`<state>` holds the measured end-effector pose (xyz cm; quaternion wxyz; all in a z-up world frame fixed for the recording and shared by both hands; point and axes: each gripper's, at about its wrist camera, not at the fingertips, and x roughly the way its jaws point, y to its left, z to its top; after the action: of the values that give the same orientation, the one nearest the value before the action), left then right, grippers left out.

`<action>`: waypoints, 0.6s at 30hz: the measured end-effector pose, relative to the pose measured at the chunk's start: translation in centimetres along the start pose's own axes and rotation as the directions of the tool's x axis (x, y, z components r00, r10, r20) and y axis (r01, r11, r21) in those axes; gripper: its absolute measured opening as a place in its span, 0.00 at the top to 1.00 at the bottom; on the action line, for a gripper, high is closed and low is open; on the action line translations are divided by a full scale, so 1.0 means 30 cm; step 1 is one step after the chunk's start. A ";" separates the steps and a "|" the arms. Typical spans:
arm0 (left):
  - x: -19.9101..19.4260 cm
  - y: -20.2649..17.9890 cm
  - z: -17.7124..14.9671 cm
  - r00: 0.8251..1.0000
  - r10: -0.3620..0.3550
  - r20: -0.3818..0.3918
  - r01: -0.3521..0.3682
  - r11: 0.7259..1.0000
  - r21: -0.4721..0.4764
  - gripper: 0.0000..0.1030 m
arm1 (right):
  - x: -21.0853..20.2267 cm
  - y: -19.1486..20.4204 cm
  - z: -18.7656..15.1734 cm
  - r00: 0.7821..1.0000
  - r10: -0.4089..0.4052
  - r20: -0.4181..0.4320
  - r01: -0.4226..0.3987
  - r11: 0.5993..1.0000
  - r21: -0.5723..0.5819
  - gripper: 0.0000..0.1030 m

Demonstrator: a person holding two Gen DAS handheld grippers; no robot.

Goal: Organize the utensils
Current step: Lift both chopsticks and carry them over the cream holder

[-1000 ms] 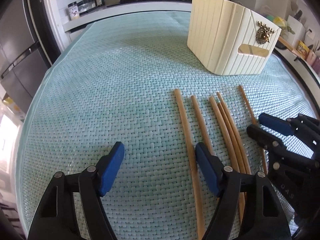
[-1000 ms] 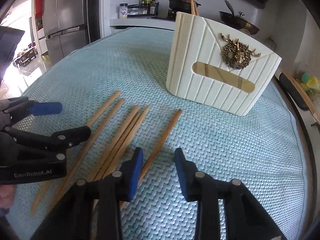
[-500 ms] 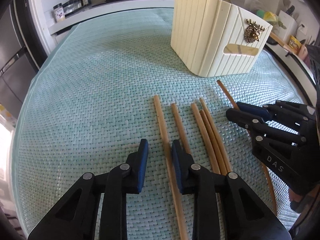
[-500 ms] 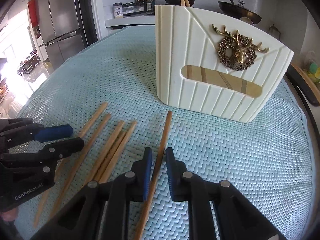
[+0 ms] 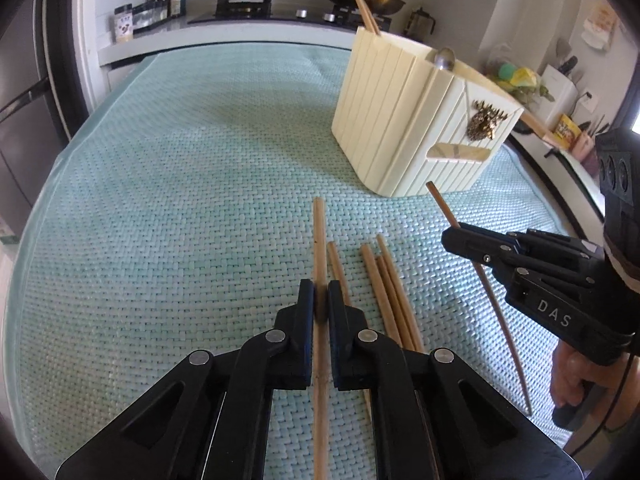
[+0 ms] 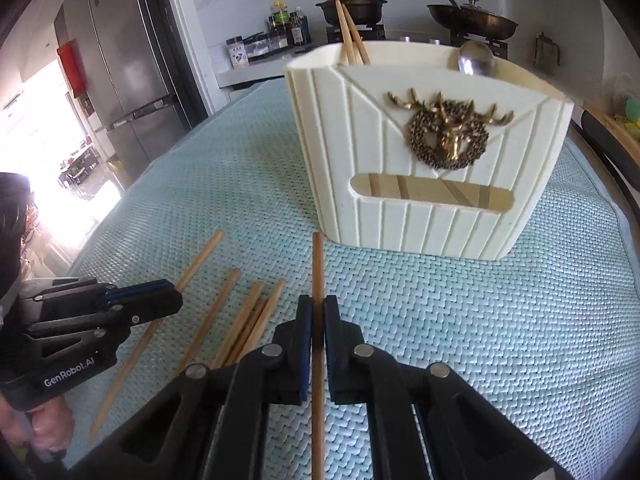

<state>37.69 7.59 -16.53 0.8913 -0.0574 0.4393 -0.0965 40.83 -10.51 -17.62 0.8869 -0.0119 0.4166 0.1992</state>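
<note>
Both tongs, left and right, look clamped mid-shaft on one chopstick each; light, stiff, probably slippery, so grip near the middle.

steel fridge, stove — bright doorway

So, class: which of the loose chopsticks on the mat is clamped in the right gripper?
The outermost chopstick, lying nearest the cream utensil holder and apart from the rest. The right gripper is closed on it; the left gripper clamps the one at the opposite end.
</note>
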 end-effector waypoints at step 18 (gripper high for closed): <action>-0.441 -0.124 -0.001 0.939 -0.051 0.340 0.027 0.997 0.073 0.95 | -0.529 0.067 -0.001 0.945 0.140 0.296 -0.126 0.990 -0.065 0.94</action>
<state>29.34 6.92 -5.63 0.9533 -0.0518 0.2732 -0.1176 30.98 -14.12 -5.55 0.9239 0.0267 0.2723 0.2675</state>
